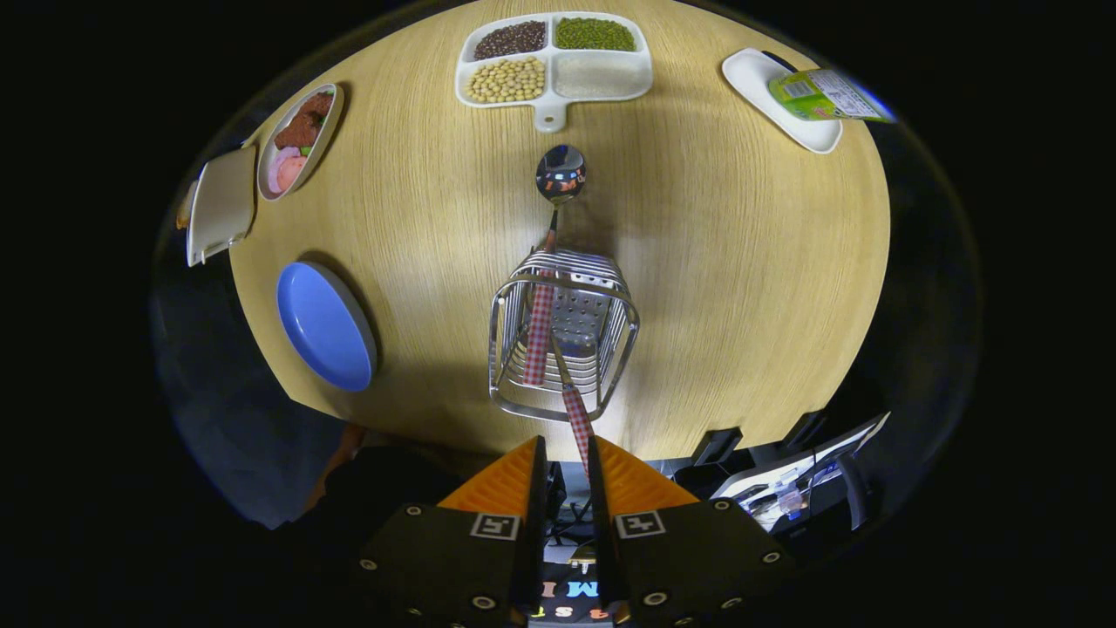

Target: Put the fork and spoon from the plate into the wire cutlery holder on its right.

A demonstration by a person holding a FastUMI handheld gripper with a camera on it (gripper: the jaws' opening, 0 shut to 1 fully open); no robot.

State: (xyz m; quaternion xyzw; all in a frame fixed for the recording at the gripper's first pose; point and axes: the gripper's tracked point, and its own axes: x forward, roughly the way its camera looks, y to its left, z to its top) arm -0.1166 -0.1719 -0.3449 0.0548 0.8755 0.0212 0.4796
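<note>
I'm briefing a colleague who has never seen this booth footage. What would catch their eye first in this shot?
Just ahead of the gripper, the wire cutlery holder stands on the round wooden table, with a spoon sticking out of its far side. A second checked handle reaches from the holder back between the fingers, which sit close on it. Left of the holder lies the blue plate; beyond it, a divided tray of beans.

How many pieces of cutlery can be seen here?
2: the spoon stands in the wire holder; the second piece, its head hidden, reaches from the holder toward the gripper.
</note>
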